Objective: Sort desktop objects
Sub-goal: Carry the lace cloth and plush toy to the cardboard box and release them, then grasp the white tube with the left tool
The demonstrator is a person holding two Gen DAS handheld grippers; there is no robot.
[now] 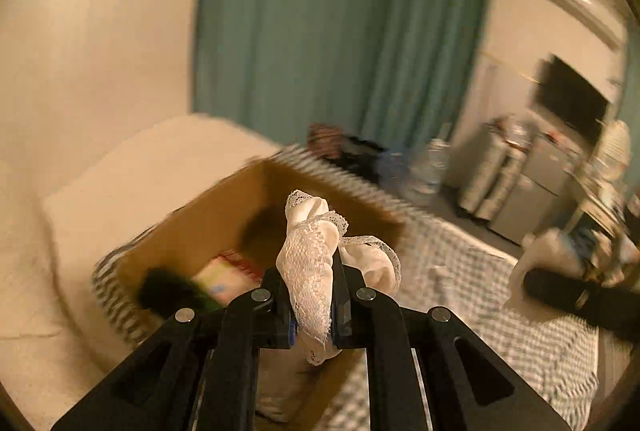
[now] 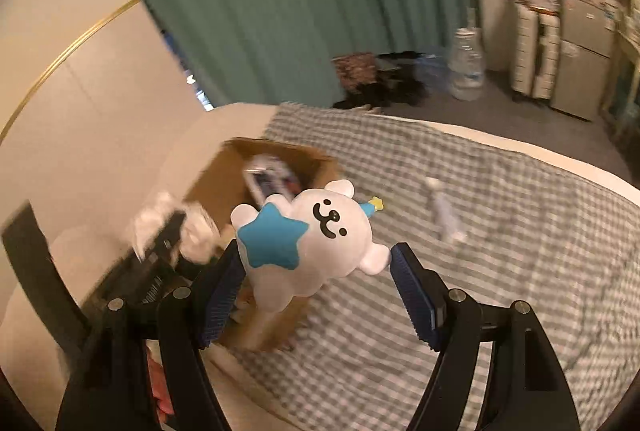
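My left gripper (image 1: 313, 273) is shut on a white lace cloth (image 1: 310, 263) and holds it above an open cardboard box (image 1: 280, 191). The box holds a dark green item (image 1: 172, 289) and a pink and yellow packet (image 1: 226, 273). My right gripper (image 2: 316, 263) holds a white plush toy (image 2: 316, 235) with a blue star between its wide-set jaws, above the checked bedspread (image 2: 500, 231). The same box (image 2: 236, 171) lies behind the toy in the right wrist view. The left gripper with its white cloth (image 2: 160, 231) shows blurred at the left there.
A small white object (image 2: 442, 215) lies on the bedspread to the right of the toy. A green curtain (image 2: 300, 3), a water jug (image 2: 466, 67), dark bags (image 2: 380, 79) and drawer units (image 2: 536, 51) stand on the floor beyond the bed.
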